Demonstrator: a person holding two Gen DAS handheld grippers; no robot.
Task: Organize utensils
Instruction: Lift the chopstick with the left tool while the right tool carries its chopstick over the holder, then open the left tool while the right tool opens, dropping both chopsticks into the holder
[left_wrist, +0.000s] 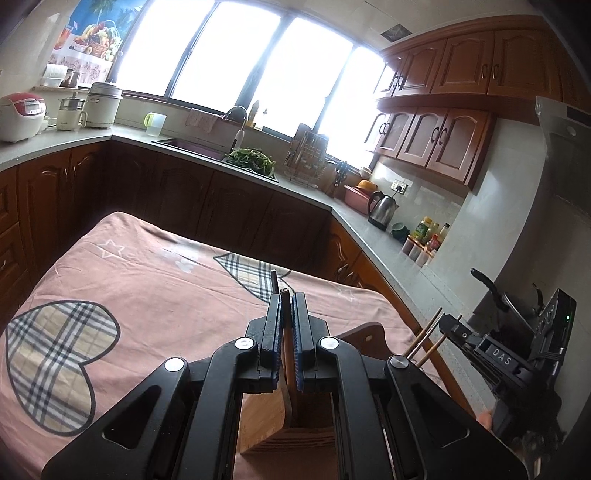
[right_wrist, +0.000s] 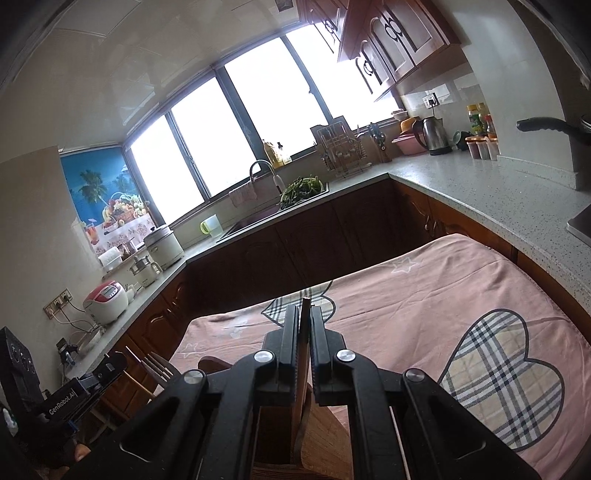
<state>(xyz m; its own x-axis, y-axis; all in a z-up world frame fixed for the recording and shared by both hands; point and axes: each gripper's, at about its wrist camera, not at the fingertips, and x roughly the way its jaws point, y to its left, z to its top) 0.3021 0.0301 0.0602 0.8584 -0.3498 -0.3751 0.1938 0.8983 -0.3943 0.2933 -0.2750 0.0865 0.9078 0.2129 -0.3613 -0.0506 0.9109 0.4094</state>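
Left wrist view: the left gripper (left_wrist: 287, 295) has its jaws clenched on chopsticks (left_wrist: 285, 332), above a wooden holder (left_wrist: 266, 413) on the pink-clothed tabletop (left_wrist: 147, 280). The right gripper (right_wrist: 304, 312) likewise clamps chopsticks (right_wrist: 305, 325) over the holder.

Wooden holder (left_wrist: 266, 417) on tablecloth (left_wrist: 147, 280), counter (left_wrist: 373, 236) behind.

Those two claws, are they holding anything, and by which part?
Yes. The left claw pinches wooden chopsticks near their upper ends; the right claw likewise grips chopsticks. Both pairs hang over a wooden holder.
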